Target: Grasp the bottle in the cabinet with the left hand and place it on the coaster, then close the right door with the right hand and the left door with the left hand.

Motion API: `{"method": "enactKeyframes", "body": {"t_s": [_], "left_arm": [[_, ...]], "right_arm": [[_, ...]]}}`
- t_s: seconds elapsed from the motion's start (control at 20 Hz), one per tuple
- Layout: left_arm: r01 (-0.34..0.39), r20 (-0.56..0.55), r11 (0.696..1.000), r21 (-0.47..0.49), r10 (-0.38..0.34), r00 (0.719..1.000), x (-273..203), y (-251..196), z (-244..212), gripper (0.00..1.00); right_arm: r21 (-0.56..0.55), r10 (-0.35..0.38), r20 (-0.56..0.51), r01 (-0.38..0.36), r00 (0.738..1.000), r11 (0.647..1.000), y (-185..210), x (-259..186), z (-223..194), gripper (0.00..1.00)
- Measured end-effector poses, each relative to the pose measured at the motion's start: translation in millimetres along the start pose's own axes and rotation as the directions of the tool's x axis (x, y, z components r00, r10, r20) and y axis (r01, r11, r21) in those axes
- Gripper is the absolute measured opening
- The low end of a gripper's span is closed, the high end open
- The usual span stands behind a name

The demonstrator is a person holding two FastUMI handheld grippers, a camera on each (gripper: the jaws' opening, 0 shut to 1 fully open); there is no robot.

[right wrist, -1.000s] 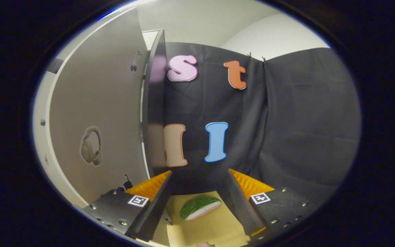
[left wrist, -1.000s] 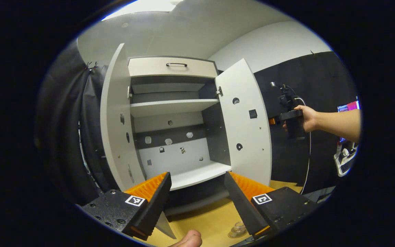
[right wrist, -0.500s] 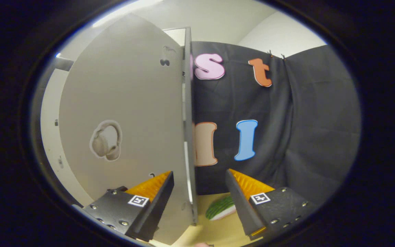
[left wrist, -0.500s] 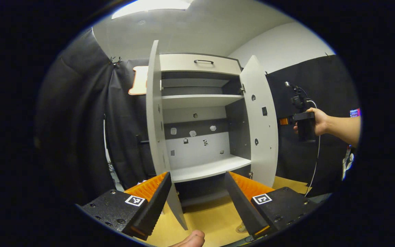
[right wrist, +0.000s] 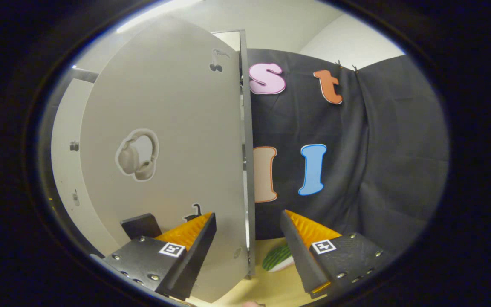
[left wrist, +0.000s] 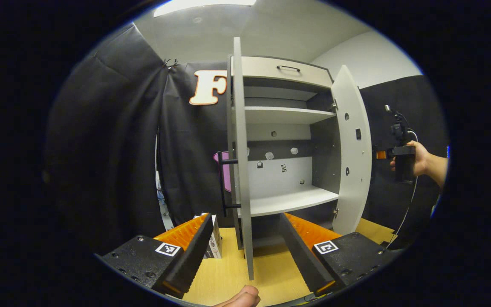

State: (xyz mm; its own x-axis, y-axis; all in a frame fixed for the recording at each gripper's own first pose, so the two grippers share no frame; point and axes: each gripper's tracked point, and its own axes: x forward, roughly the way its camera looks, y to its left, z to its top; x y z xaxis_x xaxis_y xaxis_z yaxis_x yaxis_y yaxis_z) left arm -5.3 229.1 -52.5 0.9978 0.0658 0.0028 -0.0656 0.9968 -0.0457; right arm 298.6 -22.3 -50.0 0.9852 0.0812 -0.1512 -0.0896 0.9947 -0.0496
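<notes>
The cabinet [left wrist: 288, 115] stands with both doors open and its shelves bare. In the left gripper view the left door [left wrist: 239, 140] is edge-on straight ahead, its black handle [left wrist: 224, 183] on the left side. My left gripper [left wrist: 245, 251] is open, in front of that door's lower edge and apart from it. The right door [left wrist: 352, 149] hangs open farther right, and beyond it a hand holds my right gripper [left wrist: 379, 153]. In the right gripper view that gripper [right wrist: 247, 251] is open, with the right door's [right wrist: 177, 140] free edge lined up between its fingers.
A wooden table [left wrist: 271, 273] carries the cabinet. A small white box [left wrist: 215, 241] stands left of the left door, with a purple thing [left wrist: 224, 170] behind it. A watermelon-slice toy [right wrist: 277, 258] lies on the table past the right door. A thumb [left wrist: 241, 298] shows at the bottom.
The left gripper has swung left, so the left door turned from face-on to edge-on between its fingers. In the right gripper view the right door's edge came between the fingers.
</notes>
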Motion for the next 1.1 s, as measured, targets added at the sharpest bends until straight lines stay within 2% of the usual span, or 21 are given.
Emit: {"method": "enactKeyframes", "body": {"t_s": [0.2,0.25,0.4,0.6,0.9,1.0,1.1], "left_arm": [[-0.021,-0.045,0.993,-0.116,0.016,0.999,7.9,25.2,-11.8,1.00],[-0.033,-0.048,0.992,-0.122,0.027,0.998,11.2,32.7,-13.0,0.96],[-0.041,-0.051,0.993,-0.112,0.036,0.998,20.3,49.2,-13.8,0.94],[-0.086,-0.058,0.995,-0.043,0.083,0.995,28.6,77.4,-17.5,0.94],[-0.121,-0.040,0.992,-0.022,0.120,0.992,57.6,100.8,-6.7,0.94],[-0.135,-0.040,0.990,-0.030,0.134,0.990,71.4,108.5,-3.3,0.94],[-0.149,-0.045,0.988,-0.039,0.148,0.988,85.8,117.2,1.2,0.94]], "right_arm": [[-0.008,-0.022,-0.005,0.022,1.000,1.000,5.9,-0.6,-11.4,0.92],[-0.005,-0.025,-0.012,0.025,1.000,1.000,7.0,-0.1,-16.0,0.92],[-0.001,-0.026,-0.014,0.026,1.000,1.000,11.8,-0.7,-25.1,0.93],[0.019,-0.031,-0.020,0.032,0.999,0.999,16.0,-5.9,-40.3,0.93],[0.031,0.010,-0.018,-0.009,1.000,0.999,32.9,-18.1,-50.8,0.93],[0.033,0.025,-0.010,-0.024,1.000,0.999,46.0,-19.4,-51.2,0.89],[0.038,0.070,-0.034,-0.068,0.997,0.997,69.0,-21.6,-58.7,0.89]]}}
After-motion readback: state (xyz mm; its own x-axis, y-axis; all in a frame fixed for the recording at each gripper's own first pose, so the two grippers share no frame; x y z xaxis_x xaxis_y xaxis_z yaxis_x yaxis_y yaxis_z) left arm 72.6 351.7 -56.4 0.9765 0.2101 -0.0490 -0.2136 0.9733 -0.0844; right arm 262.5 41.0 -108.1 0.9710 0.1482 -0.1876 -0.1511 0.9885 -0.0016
